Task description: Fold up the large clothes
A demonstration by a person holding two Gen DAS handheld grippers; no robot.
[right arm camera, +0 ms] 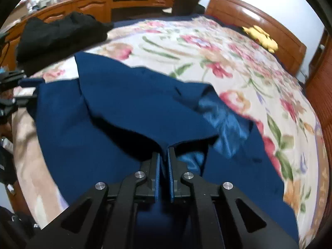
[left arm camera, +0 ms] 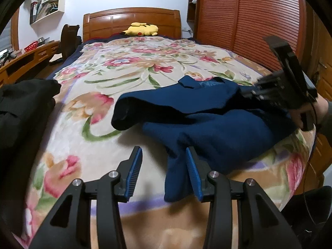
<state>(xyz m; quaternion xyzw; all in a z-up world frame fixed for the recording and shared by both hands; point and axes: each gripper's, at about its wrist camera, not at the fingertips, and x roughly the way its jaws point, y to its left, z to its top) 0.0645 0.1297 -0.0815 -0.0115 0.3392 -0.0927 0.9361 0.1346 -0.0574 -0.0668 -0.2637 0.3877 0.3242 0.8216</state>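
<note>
right gripper (right arm camera: 163, 155) pinching blue garment (right arm camera: 124, 108), no legible writing

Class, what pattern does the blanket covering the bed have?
A floral pattern: pink flowers and green leaves on cream, on the blanket; clearest in the left wrist view.

No readable text, labels or numbers anywhere; shelf books too blurred.

L gripper (left arm camera: 164, 155) agape, R gripper (right arm camera: 163, 155) clamped
</note>
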